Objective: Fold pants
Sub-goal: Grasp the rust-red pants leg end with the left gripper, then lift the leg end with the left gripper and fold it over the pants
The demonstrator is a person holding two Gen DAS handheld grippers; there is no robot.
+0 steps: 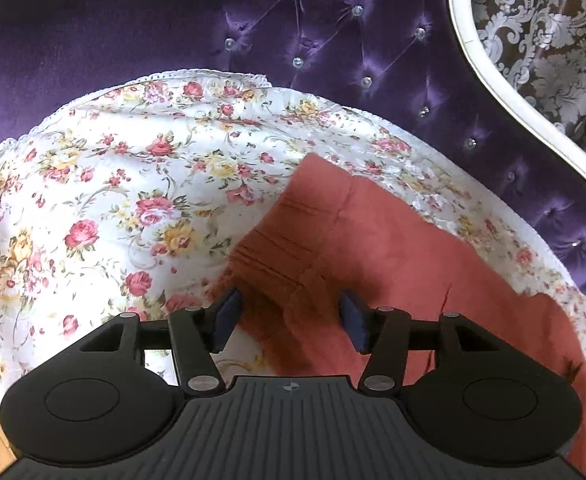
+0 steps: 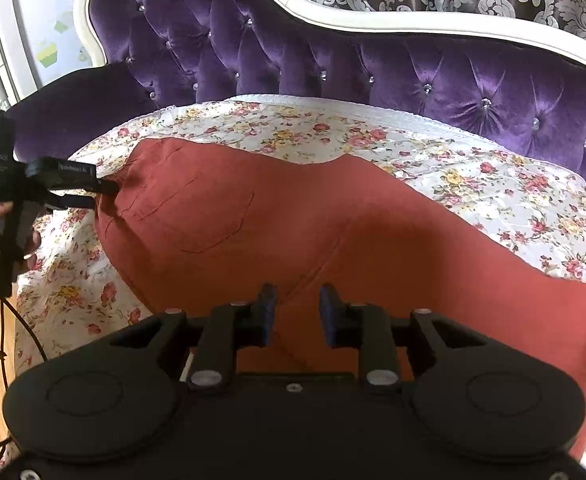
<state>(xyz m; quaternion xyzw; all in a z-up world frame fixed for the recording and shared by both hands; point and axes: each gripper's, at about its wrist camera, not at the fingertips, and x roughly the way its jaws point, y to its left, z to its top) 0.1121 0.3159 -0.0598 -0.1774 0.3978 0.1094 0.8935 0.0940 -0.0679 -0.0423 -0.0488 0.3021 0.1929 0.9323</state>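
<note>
Pants (image 2: 293,216) = landmark; rust-red, matte, soft woven look, lying flat on floral quilt (image 2: 473,168) over purple tufted sofa (image 2: 373,64); stitched patch pocket and centre seam face up.

Long axis: runs from waistband end at far left of right-wrist view, down toward near right.

L gripper (image 1: 289,320): at waistband corner; fingers (image 1: 229,312) spread apart, released, cloth lying under the gap, pads not pressing it. From the right-wrist view the tips look to meet the waist edge; can't confirm contact, view small there.

R gripper (image 2: 295,316): over mid-pants seam; fingers part-open, nothing clenched; cloth beneath, not between pads as far as visible.

Judgement: L is nearer the waist end, R nearer the legs; next fold prob. turns on carrying one end along the long axis onto the other.

Quilt: thin cotton-like, lace-trimmed, slightly rumpled.
</note>
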